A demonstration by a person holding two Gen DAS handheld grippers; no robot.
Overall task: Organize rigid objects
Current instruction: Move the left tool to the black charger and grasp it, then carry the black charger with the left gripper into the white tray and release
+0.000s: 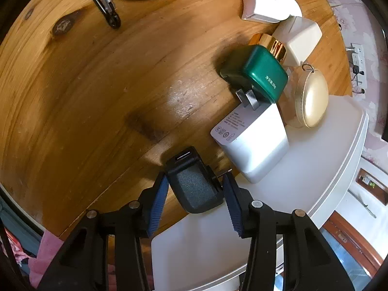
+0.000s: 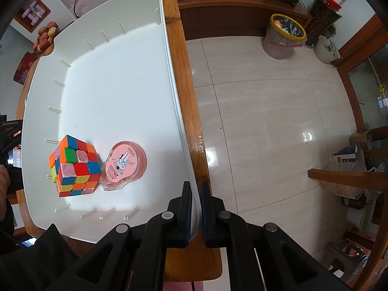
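Left gripper (image 1: 195, 189) closed on black adapter (image 1: 194, 186); right gripper (image 2: 195, 208) clamped on white bin (image 2: 167, 55) wall.

The adapter is held above the wooden table (image 1: 84, 97) edge, beside the white charger (image 1: 254, 143). Judgement: keep the bin steadied, carry the adapter over the rim, lower it onto bare floor clear of the cube (image 2: 74, 167) and pink case (image 2: 125, 165), then release.
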